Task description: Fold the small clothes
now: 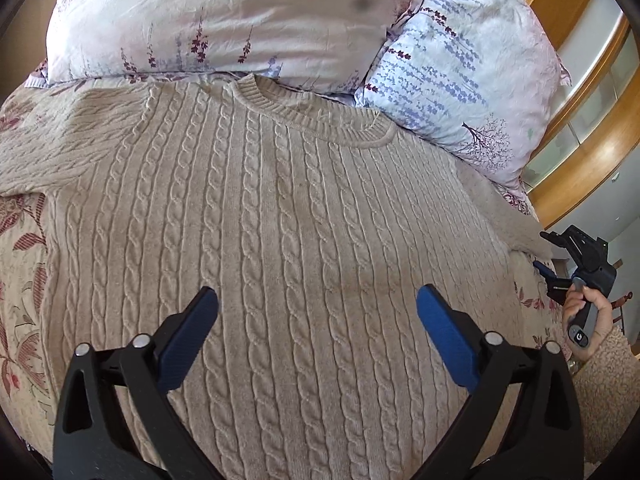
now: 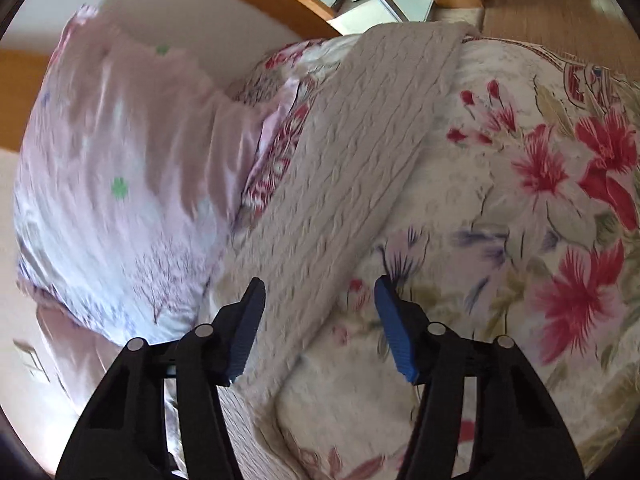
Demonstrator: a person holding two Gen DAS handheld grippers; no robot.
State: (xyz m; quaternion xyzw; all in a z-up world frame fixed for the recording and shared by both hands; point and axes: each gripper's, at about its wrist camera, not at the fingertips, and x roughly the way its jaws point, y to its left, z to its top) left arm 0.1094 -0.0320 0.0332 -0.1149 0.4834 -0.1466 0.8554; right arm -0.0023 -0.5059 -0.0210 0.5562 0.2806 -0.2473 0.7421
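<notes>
Left wrist view: A beige cable-knit sweater [image 1: 280, 208] lies flat, front up, on a bed with a floral bedspread [image 1: 20, 280]. Its ribbed neckline [image 1: 320, 116] points toward two pillows [image 1: 224, 20] at the head of the bed. One sleeve [image 1: 52, 144] runs out to the left edge of the view; the other side of the garment reaches the right edge of the bed. The left hand-held gripper [image 1: 318, 308] hangs over the lower middle of the sweater, jaws spread wide, blue pads [image 1: 192, 340] clear of the knit, nothing between them. At the right edge a hand [image 1: 580, 312] in a fuzzy beige cuff [image 1: 608, 384] holds the right hand-held gripper [image 1: 576, 264] beside the bed; its jaws cannot be read from here. A wooden frame with glass panels [image 1: 592, 120] stands behind the bed.

Right wrist view: Picture is motion-blurred. The sweater's sleeve [image 2: 340, 168] runs diagonally across the bedspread [image 2: 520, 200], from the upper right down toward the lower left, with a pale pillow [image 2: 120, 168] to its left. The right hand-held gripper [image 2: 320, 320] sits above the lower stretch of the sleeve, jaws partly apart. The sleeve lies in line between the blue pads [image 2: 396, 332], and the pads do not press on it. Whether a fingertip touches the fabric I cannot tell.
</notes>
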